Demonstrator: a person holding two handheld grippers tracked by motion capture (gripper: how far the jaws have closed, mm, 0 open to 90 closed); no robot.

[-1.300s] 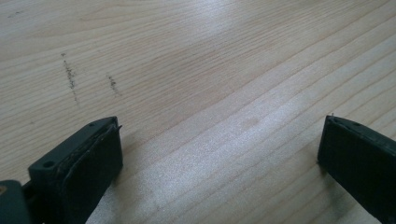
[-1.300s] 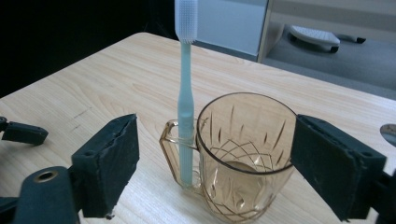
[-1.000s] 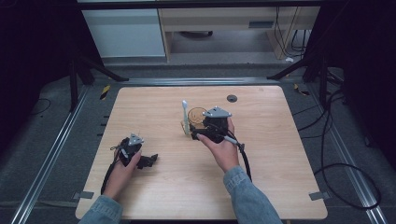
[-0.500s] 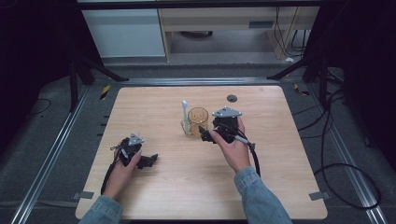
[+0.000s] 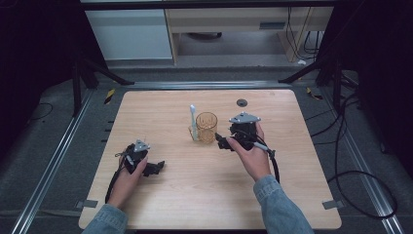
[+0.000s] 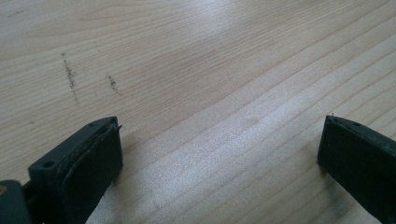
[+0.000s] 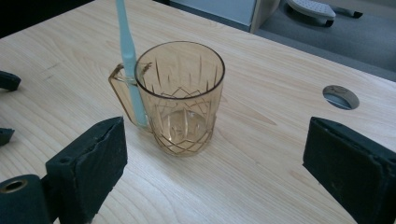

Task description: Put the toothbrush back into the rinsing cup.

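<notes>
Both hand-held grippers, left and right, held with jaws spread.

I inspected every view and found no legible text, label, brand, number or sign on any surface or object.

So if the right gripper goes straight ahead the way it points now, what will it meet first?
Probably the amber cup, which stands directly ahead of the open right gripper; the toothbrush is threaded through its handle.

Only the amber mug with its toothbrush stands mid-table; bare wood lies all around.
</notes>
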